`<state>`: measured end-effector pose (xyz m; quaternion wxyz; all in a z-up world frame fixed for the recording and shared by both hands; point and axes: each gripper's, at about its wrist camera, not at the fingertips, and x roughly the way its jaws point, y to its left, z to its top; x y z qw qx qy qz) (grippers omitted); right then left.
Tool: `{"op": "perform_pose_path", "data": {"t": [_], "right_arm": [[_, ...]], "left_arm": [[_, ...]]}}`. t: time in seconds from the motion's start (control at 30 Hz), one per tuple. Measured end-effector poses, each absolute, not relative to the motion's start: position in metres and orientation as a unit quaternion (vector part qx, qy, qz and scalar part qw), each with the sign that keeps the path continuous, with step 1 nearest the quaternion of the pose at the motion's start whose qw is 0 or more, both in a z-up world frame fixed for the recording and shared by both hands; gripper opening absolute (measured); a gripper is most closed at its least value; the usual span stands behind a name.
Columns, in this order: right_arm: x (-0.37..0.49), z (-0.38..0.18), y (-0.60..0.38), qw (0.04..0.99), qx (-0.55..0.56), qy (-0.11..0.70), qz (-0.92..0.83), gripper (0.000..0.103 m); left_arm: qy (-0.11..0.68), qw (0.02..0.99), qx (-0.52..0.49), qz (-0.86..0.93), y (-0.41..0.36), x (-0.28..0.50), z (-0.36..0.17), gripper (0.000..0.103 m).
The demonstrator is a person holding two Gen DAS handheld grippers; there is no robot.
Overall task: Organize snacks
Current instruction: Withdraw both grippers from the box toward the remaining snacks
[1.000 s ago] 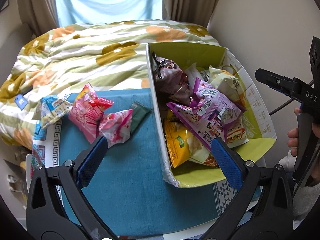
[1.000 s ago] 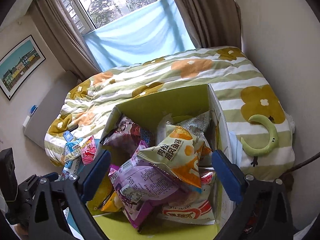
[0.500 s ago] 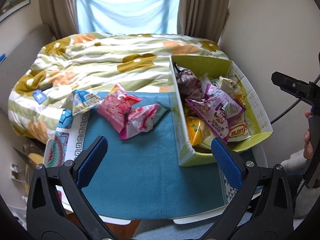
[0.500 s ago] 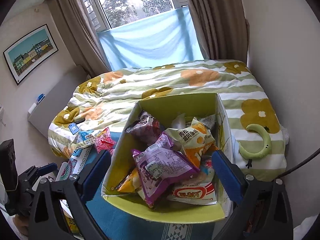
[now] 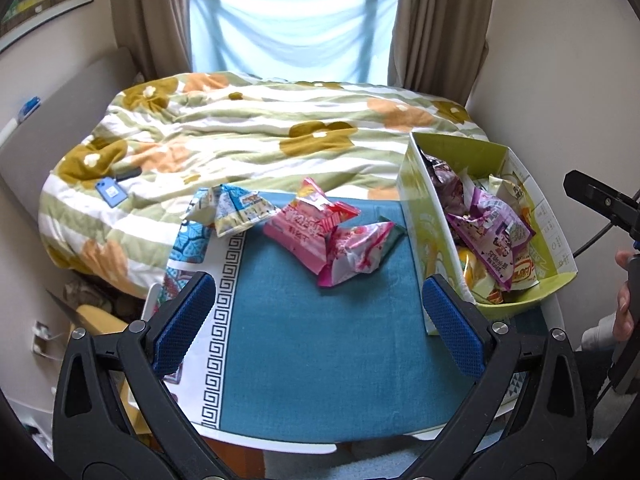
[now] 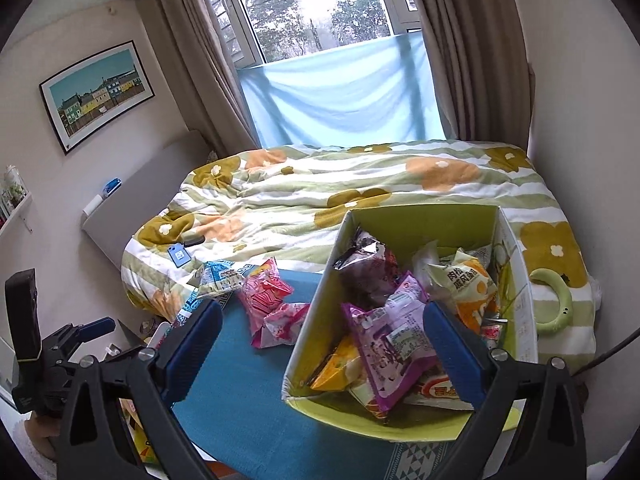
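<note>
A green cardboard box (image 5: 416, 208) (image 6: 316, 316) stands on the right of the blue cloth, holding several snack bags, with a purple bag (image 5: 494, 236) (image 6: 394, 356) on top. Two pink bags (image 5: 308, 224) (image 6: 264, 292) and a pale blue bag (image 5: 232, 208) (image 6: 218, 278) lie loose on the cloth to its left. My left gripper (image 5: 320, 328) is open and empty, high above the cloth's near part. My right gripper (image 6: 322, 348) is open and empty, above the box's near left wall.
The small table (image 5: 304, 444) with the blue cloth (image 5: 312, 352) stands against a bed with a flowered quilt (image 5: 260, 132). A wall is close on the right. A green crescent toy (image 6: 558, 304) and a blue card (image 6: 180, 255) lie on the quilt.
Both grippers have pulled back and up from the box and table, so more of the room shows. Both stay open. The bags have not moved.
</note>
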<state>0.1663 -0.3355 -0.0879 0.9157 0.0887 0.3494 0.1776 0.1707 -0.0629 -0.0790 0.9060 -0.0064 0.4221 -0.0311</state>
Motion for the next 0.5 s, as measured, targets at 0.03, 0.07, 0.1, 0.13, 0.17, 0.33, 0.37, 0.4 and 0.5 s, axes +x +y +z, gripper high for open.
{"op": "perform_pose_path", "data": {"t": [0.03,0.07,0.1,0.13,0.17,0.33,0.37,0.4,0.5], "right_arm": [[0.166,-0.089,-0.328,0.917,0.087,0.349,0.176,0.1],[0.168,-0.089,-0.319,0.917,0.086,0.349,0.174,0.1],[0.171,-0.091,-0.312,0.917,0.086,0.349,0.171,0.1],[0.173,-0.092,-0.303,0.918,0.086,0.35,0.166,0.1],[0.176,-0.094,-0.295,0.918,0.088,0.353,0.16,0.1],[0.191,-0.107,-0.253,0.914,0.109,0.366,0.137,0.1],[0.194,-0.11,-0.244,0.914,0.112,0.369,0.13,0.1],[0.197,-0.113,-0.236,0.913,0.116,0.372,0.122,0.1],[0.204,-0.124,-0.213,0.911,0.131,0.379,0.098,0.1]], "left_arm": [[0.422,0.906,-0.004,-0.037,-0.056,0.177,-0.079,0.102],[0.425,0.904,-0.002,-0.043,-0.049,0.185,-0.08,0.102],[0.428,0.902,0.002,-0.05,-0.042,0.193,-0.08,0.102],[0.429,0.902,0.007,-0.058,-0.036,0.201,-0.079,0.102],[0.429,0.901,0.013,-0.066,-0.03,0.209,-0.078,0.102],[0.435,0.892,0.046,-0.113,-0.004,0.258,-0.08,0.102],[0.437,0.889,0.053,-0.124,0.0,0.269,-0.082,0.102],[0.44,0.886,0.06,-0.134,0.003,0.28,-0.083,0.102],[0.447,0.876,0.078,-0.166,0.007,0.312,-0.086,0.102]]}}
